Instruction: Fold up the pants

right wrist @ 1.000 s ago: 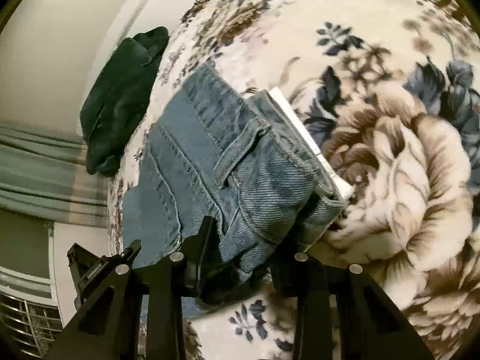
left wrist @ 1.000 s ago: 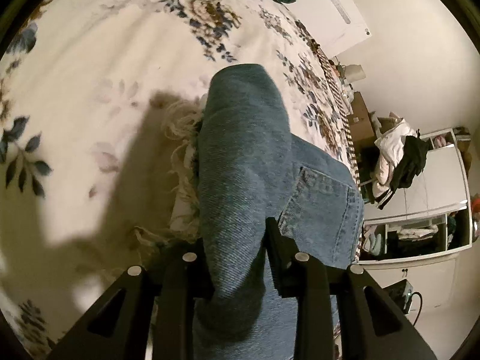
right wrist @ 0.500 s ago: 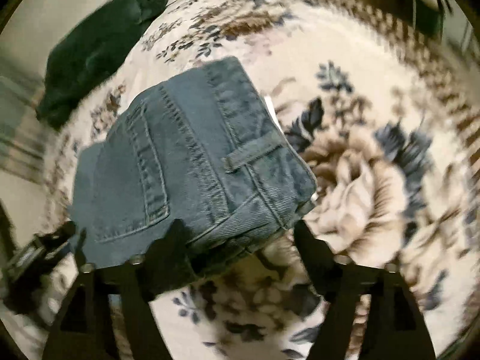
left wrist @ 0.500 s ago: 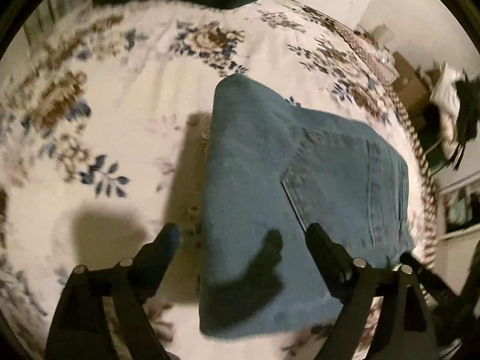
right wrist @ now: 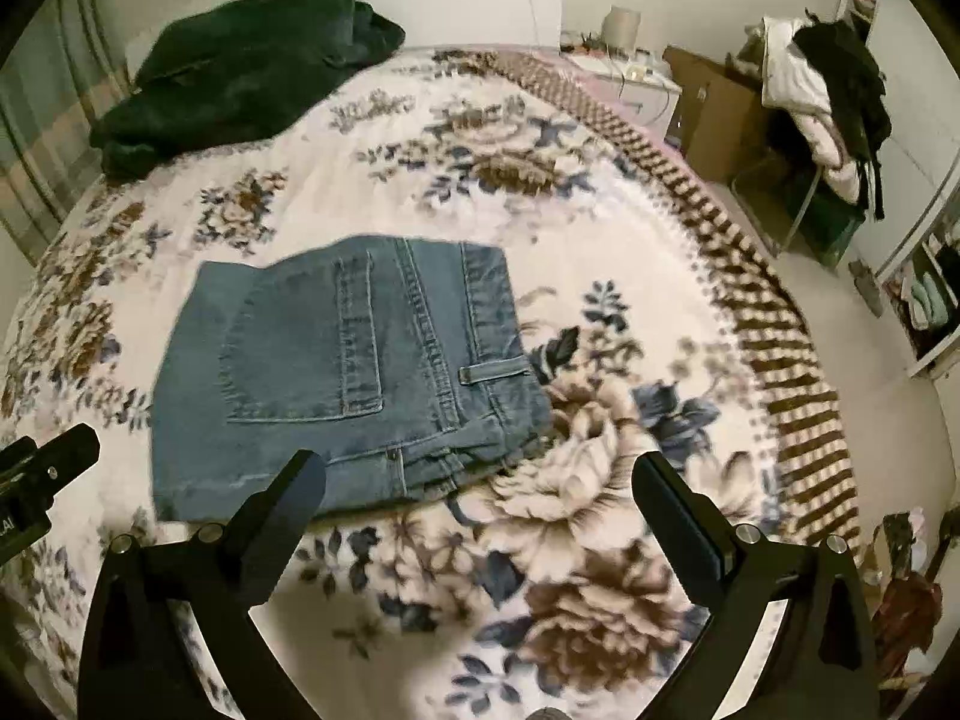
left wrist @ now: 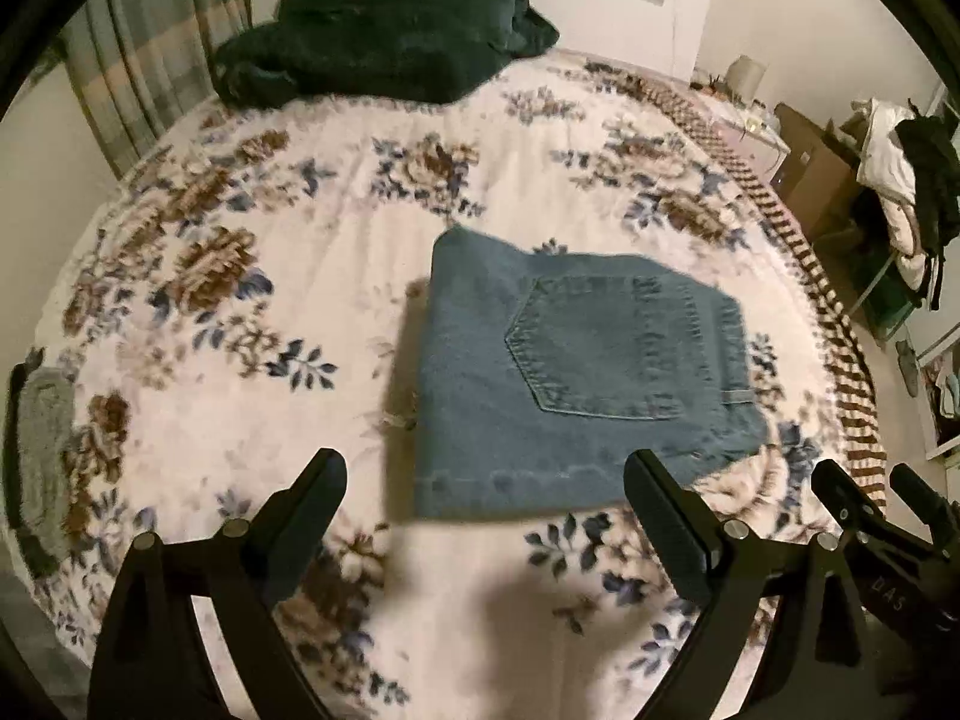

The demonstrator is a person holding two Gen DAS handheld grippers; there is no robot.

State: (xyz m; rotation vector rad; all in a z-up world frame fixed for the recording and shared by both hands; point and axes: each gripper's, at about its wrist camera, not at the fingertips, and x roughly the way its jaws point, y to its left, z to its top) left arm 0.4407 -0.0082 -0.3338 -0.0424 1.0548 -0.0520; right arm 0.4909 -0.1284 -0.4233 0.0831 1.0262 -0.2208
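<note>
The blue denim pants [left wrist: 570, 378] lie folded into a compact rectangle on the floral bedspread [left wrist: 270, 276], back pocket facing up. They also show in the right wrist view [right wrist: 342, 372] with the waistband and belt loop to the right. My left gripper [left wrist: 486, 480] is open and empty, held above and in front of the pants' near edge. My right gripper [right wrist: 480, 480] is open and empty, above the pants' near right corner. The right gripper's body shows at the lower right of the left wrist view [left wrist: 882, 546].
A dark green garment [left wrist: 384, 24] lies bunched at the head of the bed, also in the right wrist view [right wrist: 240, 72]. A grey item [left wrist: 39, 456] sits at the left edge. A chair with piled clothes [right wrist: 834, 102] and boxes stand right of the bed.
Both grippers have opened and let go of the pants, then pulled up and back. The pants now lie flat and folded on the bed.
</note>
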